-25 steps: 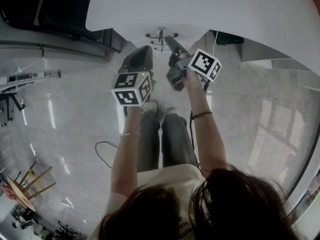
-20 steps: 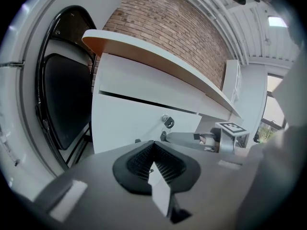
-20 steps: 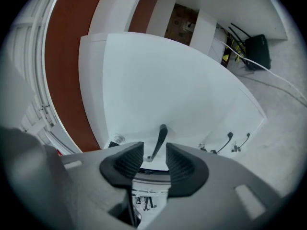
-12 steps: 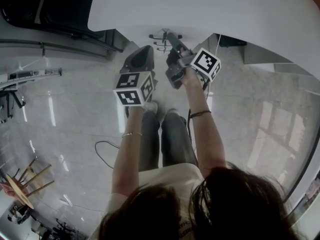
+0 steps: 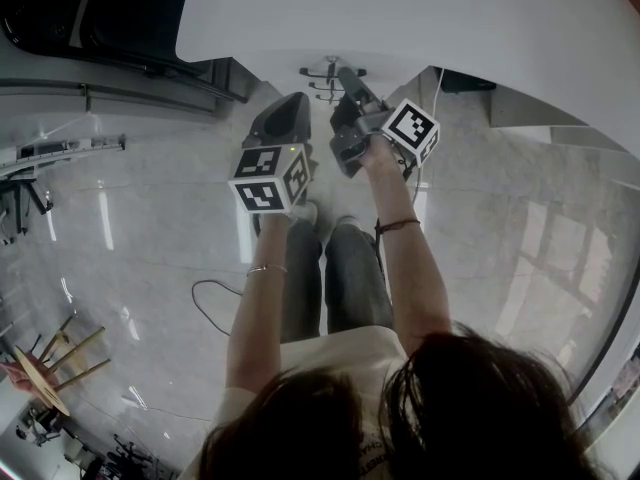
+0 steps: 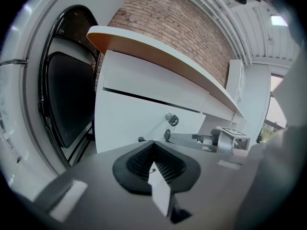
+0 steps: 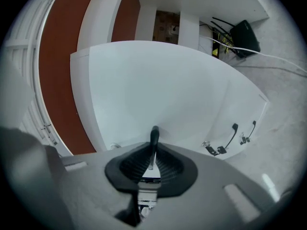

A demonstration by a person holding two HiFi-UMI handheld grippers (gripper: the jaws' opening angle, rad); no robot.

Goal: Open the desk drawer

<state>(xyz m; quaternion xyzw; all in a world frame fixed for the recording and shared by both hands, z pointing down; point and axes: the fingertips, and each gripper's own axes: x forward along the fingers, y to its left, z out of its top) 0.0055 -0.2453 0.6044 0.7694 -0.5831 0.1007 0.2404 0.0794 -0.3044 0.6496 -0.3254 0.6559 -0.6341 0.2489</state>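
Smooth, matt white drawer front point(image 7: 158, 90); black handle point(image 7: 154, 137) with slight sheen; glossy polished floor tiles point(image 5: 130, 238); rough brick wall point(image 6: 177, 18).

a glossy pale stone floor point(image 5: 130, 218) mirrors ceiling lights; a brick wall point(image 6: 177, 23), black chair point(image 6: 67, 99) and wooden stool point(image 5: 45, 373) surround.

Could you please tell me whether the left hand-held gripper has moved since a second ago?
No. In the head view the left hand-held gripper sits just as far below the edge of the white desk as it did a second ago.
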